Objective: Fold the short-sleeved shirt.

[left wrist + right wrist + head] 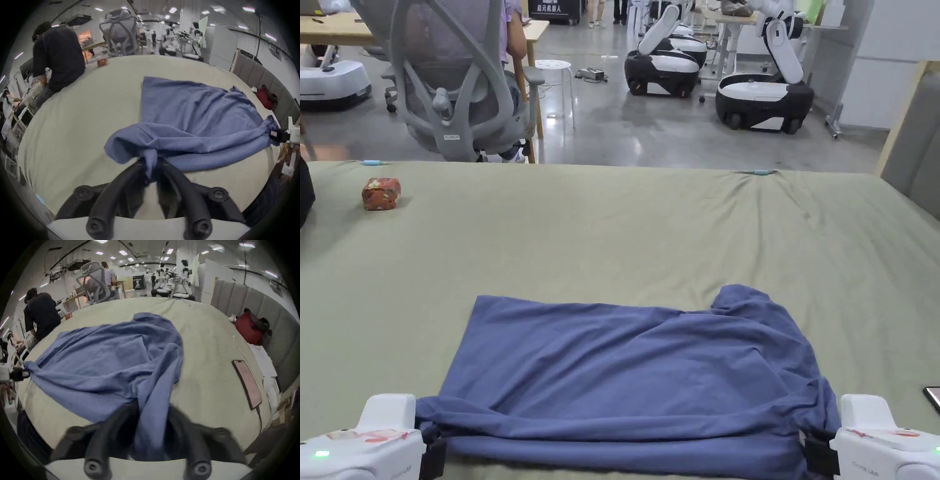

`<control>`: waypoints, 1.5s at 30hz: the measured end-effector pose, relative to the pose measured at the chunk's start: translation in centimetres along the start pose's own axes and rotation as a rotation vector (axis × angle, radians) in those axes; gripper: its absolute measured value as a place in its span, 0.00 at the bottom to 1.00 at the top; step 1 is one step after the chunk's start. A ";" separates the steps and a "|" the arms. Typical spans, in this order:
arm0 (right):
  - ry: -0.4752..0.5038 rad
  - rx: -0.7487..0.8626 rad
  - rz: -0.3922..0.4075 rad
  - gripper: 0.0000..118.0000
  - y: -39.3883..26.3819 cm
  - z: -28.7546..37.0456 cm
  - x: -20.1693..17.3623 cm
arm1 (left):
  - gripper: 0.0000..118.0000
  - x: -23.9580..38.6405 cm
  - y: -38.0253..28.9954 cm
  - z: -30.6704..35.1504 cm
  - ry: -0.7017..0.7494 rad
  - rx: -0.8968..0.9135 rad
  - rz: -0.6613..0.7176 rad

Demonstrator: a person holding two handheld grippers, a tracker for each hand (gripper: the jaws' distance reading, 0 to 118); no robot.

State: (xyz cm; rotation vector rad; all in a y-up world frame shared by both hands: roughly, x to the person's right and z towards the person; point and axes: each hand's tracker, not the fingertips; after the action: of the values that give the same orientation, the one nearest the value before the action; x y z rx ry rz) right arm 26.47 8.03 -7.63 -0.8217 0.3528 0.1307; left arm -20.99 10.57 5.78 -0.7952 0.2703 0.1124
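Each hand-held gripper (151,162) (151,404) pinches the shirt (637,375).

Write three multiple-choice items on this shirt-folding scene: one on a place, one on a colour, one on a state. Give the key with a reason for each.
1. Where does the small red-patterned bundle lie on the bed?
A. far left, near the far edge
B. on the shirt
C. beside the phone

2. What colour is the shirt?
A. white
B. blue
C. red

3. How does the left gripper stand?
A. open above the shirt
B. shut on the shirt
C. resting on the phone

Key:
1 A: the head view shows it far left, well apart from the shirt.
2 B: the cloth is blue in every view.
3 B: in the left gripper view bunched cloth is pinched between its jaws; the right gripper likewise grips the shirt's other near corner.
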 end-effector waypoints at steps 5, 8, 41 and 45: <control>-0.010 0.215 -0.067 0.98 2.8 3.7 -1.7 | 0.90 2.1 1.9 4.0 0.109 0.246 -0.087; -0.014 0.338 -0.016 0.96 4.7 5.4 -4.9 | 0.87 4.6 3.6 4.5 0.087 0.286 -0.203; -0.055 0.181 0.102 0.00 13.6 -9.0 0.6 | 0.66 3.8 20.6 -26.2 0.063 -0.134 -0.175; -0.082 0.067 0.027 0.96 16.7 -14.4 4.8 | 0.03 4.3 21.4 -23.6 0.037 -0.155 -0.148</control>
State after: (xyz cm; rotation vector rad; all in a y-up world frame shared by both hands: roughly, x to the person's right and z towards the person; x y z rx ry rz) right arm 23.05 8.67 -29.96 -0.7435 0.2894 0.1769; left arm -25.77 8.47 -25.94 -0.9691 0.2388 -0.0206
